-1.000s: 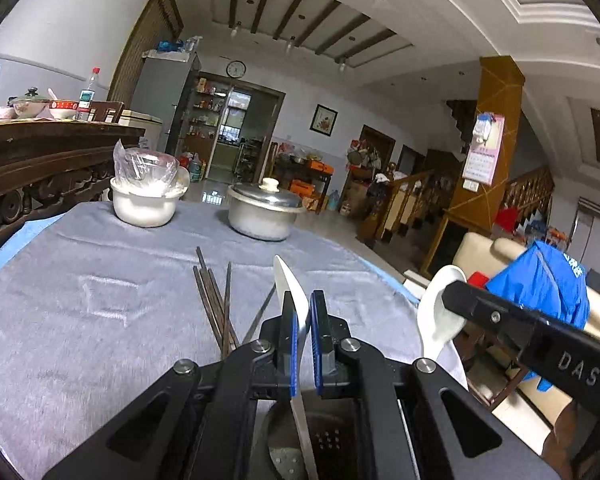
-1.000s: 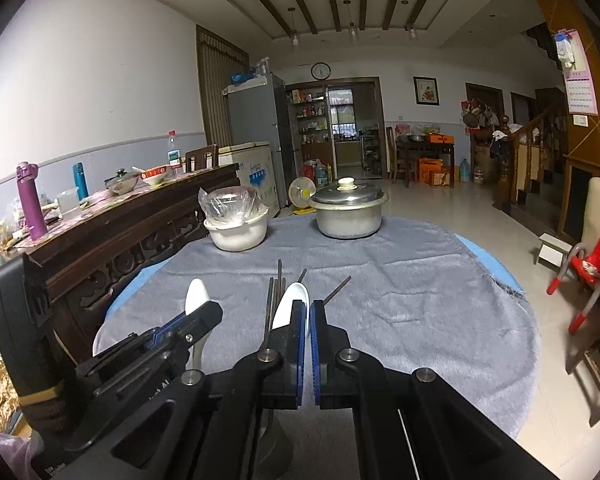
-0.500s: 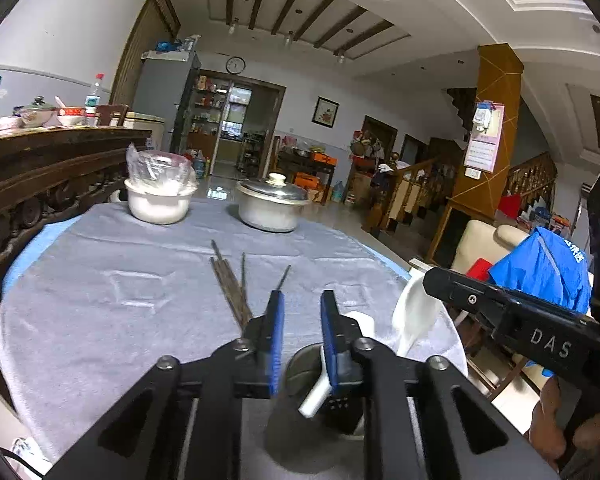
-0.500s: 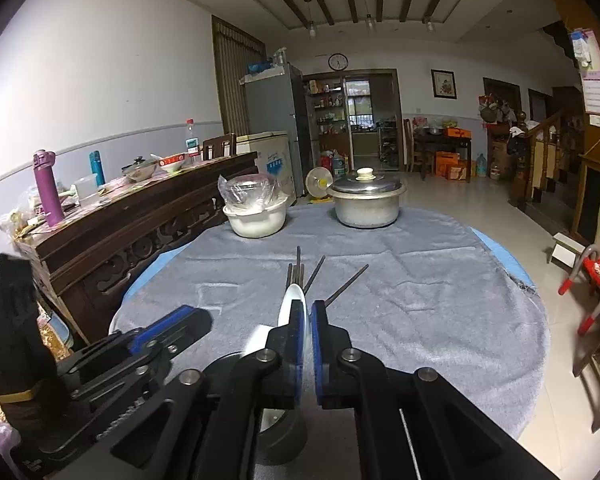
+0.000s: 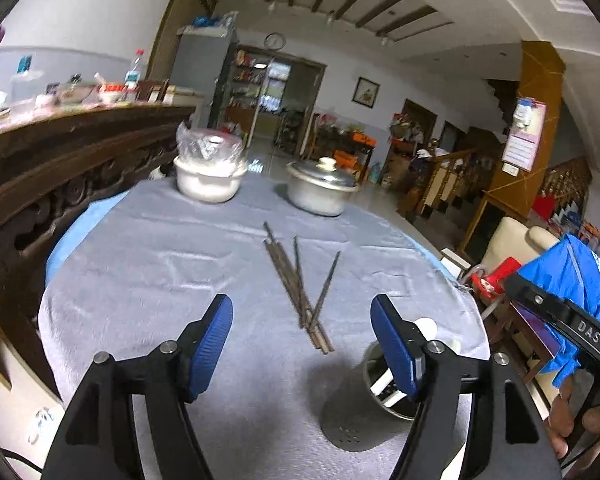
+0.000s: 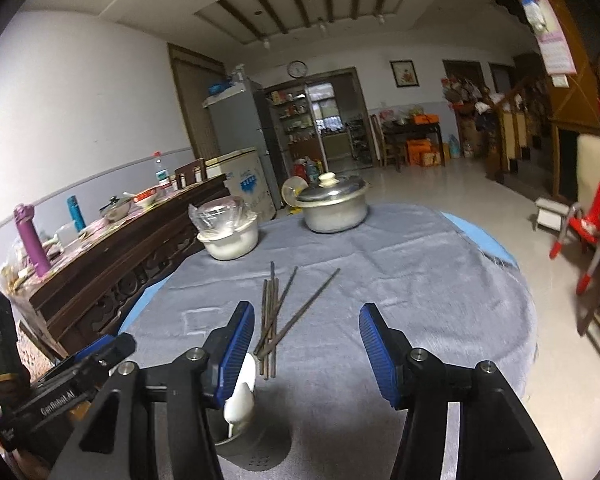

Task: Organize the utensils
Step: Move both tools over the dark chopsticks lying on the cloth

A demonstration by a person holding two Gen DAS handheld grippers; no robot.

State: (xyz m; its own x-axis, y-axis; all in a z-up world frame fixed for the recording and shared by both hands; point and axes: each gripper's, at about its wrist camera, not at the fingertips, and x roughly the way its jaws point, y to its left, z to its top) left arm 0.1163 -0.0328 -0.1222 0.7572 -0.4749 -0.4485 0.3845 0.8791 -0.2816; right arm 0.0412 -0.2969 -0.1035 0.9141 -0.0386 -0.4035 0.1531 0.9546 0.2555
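Left claw (image 5: pixel 302 336) and right claw (image 6: pixel 307 342) have both just been opening, nothing between the pads. White spoons (image 6: pixel 242 398) stand in the metal holder (image 5: pixel 342 420); chopsticks (image 5: pixel 300 284) lie loose on the surface (image 5: pixel 140 264).

utensil holder (image 5: pixel 374 376) partly behind claw pad, spoons' (image 6: pixel 240 400) handles hidden inside

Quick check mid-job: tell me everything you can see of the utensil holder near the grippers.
The utensil holder is a round metal cup, dull grey, standing upright on the grey tablecloth at the near edge of the table, beside the near ends of the chopsticks. Small drain holes dot its side. White spoons lean inside it, one bowl-up above the rim. The grippers' fingers partly hide it; neither visibly touches it.
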